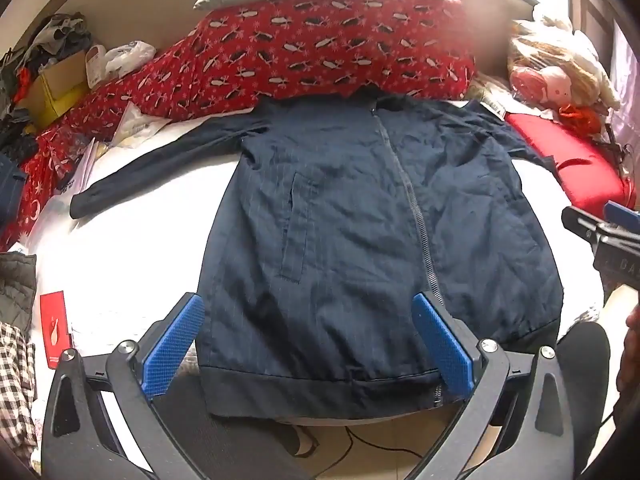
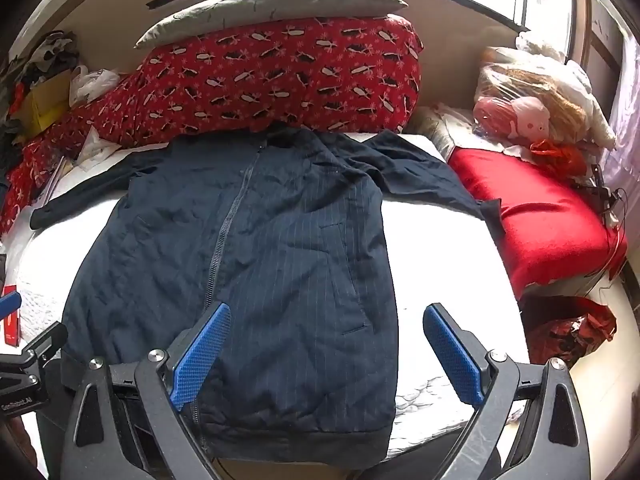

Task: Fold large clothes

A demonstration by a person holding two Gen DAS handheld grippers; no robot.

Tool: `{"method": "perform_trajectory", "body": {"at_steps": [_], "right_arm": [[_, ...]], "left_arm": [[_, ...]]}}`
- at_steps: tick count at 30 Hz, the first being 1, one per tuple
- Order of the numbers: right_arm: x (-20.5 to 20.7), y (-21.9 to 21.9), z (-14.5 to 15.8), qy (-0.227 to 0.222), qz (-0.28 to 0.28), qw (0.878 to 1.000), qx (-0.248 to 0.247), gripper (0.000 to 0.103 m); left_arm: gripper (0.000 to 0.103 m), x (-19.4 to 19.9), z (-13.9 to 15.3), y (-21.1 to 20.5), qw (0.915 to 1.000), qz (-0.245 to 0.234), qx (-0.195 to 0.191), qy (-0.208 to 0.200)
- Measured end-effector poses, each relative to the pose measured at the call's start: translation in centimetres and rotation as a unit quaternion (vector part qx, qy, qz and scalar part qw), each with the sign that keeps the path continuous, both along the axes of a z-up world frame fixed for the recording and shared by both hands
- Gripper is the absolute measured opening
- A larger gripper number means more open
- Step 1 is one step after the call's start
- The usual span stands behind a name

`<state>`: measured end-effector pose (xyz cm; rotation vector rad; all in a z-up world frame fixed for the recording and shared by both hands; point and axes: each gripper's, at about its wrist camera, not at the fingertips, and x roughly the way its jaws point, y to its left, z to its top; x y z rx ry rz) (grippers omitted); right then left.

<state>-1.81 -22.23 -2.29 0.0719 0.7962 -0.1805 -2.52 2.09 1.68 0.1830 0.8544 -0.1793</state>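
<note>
Dark navy pinstriped zip jacket [image 1: 360,216] spread flat on white bed [image 1: 140,264], frame centre. Left tongs [image 1: 308,344] and right tongs [image 2: 326,352] agape, empty, low over hem.

The left gripper [image 1: 308,344] has its jaws spread wide, its blue pads [image 1: 174,346] well apart and angled outward with nothing clamped between them. The right gripper [image 2: 328,354] is likewise spread wide, blue pads [image 2: 202,354] splayed and gripping nothing. Both point forward, side by side at about the same level.
</note>
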Motion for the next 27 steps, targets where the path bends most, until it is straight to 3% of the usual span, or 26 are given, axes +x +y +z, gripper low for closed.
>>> {"method": "perform_trajectory", "body": {"at_steps": [27], "right_arm": [[-1.4,-1.3,0.3,-0.026,-0.014,0.999,-0.026,0.098]], "left_arm": [[0.103,0.4,1.0,-4.6,0.9993,-0.037,-0.004,-0.004]]}}
